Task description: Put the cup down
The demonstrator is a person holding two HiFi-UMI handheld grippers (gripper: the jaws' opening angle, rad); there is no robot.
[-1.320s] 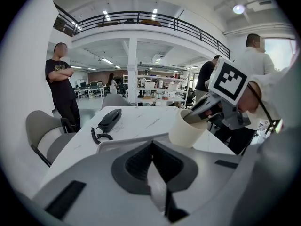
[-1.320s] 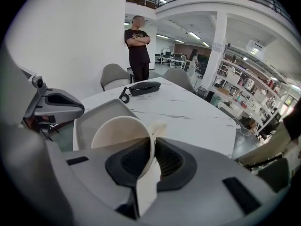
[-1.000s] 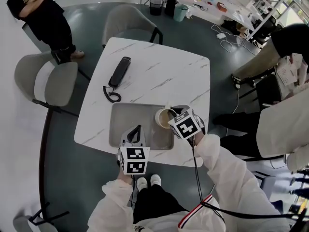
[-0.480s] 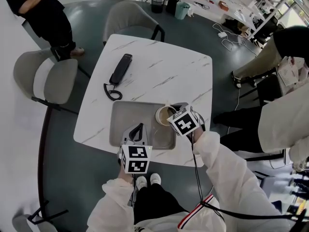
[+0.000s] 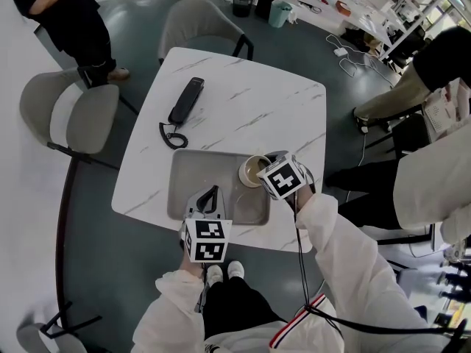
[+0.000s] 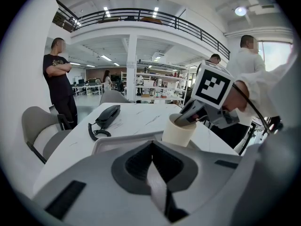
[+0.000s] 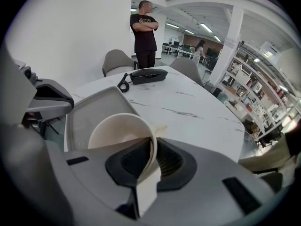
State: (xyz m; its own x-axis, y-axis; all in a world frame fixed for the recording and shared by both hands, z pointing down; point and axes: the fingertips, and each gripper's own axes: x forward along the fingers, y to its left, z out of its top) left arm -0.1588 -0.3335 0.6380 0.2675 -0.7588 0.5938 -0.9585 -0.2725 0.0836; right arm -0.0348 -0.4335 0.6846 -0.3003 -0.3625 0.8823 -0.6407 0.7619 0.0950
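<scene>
Cup (image 5: 255, 170), pale paper and seemingly empty, is pinched by its rim in the right gripper (image 5: 267, 162). 1 jaw is set inside the cup's mouth and 1 outside, and the 2 jaws are drawn in until only the thin wall lies between them.

The cup is placed over the right end of the grey tray (image 5: 199, 184), close to that tray's far right corner. The tray itself is laid along the near edge of the white marble table (image 5: 243, 109).

The cup's mouth is turned upward and its long axis is kept near upright. In the left gripper view the top is seen tipped slightly toward the right gripper. Its base is hidden behind the tray's rim, so contact with the tray floor cannot be confirmed.

The task is judged to be nearly finished: the cup has been brought low over the tray, but it has not been let go. Seating it flat and parting the jaws are what is left.

The left gripper (image 5: 210, 194) is held over the tray's near edge, its jaws pressed together with nothing between them.

A black telephone handset (image 5: 184, 103) is seen near the table's far left corner.
</scene>
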